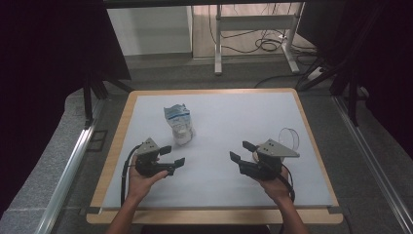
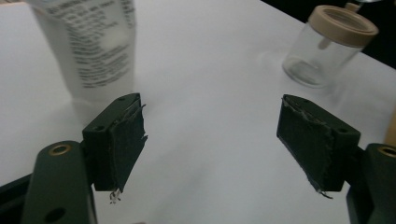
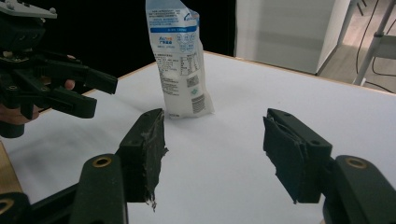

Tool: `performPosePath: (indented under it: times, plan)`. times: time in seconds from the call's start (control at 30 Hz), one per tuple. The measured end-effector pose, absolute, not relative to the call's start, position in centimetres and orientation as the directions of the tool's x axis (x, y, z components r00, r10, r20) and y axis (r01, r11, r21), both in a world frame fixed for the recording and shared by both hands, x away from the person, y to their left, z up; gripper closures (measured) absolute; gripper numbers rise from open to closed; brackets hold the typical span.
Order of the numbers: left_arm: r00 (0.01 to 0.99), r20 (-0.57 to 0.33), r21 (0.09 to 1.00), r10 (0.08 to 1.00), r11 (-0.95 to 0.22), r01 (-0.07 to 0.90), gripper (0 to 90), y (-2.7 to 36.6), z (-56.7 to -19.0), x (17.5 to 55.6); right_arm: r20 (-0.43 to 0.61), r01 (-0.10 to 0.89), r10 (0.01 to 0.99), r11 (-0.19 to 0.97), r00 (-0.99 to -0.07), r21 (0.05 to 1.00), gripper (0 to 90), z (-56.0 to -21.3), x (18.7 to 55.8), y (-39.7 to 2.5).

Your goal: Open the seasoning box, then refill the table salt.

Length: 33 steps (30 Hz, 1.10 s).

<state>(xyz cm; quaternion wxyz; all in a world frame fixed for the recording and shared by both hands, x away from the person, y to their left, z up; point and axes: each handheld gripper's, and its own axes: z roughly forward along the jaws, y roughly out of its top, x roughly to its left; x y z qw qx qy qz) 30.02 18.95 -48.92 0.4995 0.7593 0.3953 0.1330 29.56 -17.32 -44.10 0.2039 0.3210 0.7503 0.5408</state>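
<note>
Both grippers sit low over the table [image 1: 146, 100], near edge, w/ nothing between the jaws. Left gripper [image 1: 174, 162]: jaws wide apart, aimed toward the middle. Right gripper [image 1: 241, 151]: jaws wide too, pointing left & away. Bag [image 1: 178, 123] stands upright on the sheet, just beyond the left gripper, white stuff in its lower part. Jar [image 1: 289, 138], clear, tan lid, stands just past the right gripper by the right edge. Bag & jar well apart.
</note>
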Motion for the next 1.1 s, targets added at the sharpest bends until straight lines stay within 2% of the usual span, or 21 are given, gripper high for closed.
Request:
performPosePath:
  times: [0.33,0.53,0.87,0.97,1.1]
  plan:
    - [0.57,-0.186,0.876,0.801,-0.127,0.465,26.2,21.2,-47.9,31.8,0.053,0.268,0.701,0.201,-0.712,0.942,39.4,-44.5,30.1,-18.3]
    - [0.505,-0.181,0.876,0.844,-0.096,0.474,28.3,23.1,-47.0,35.0,0.044,0.267,0.704,0.21,-0.709,0.941,39.4,-44.6,29.8,-18.5]
    - [0.555,-0.184,0.893,0.811,-0.099,0.44,31.9,22.5,-46.3,38.4,0.024,0.26,0.713,0.224,-0.701,0.939,39.4,-44.6,29.6,-18.3]
    - [0.56,-0.216,0.889,0.8,-0.076,0.452,37.1,21.9,-46.4,40.1,0.02,0.26,0.714,0.229,-0.7,0.938,39.4,-44.7,29.6,-18.2]
    - [0.569,-0.206,0.893,0.796,-0.086,0.443,42.5,21.4,-46.6,40.8,0.014,0.257,0.716,0.232,-0.698,0.938,39.4,-44.7,29.5,-18.3]
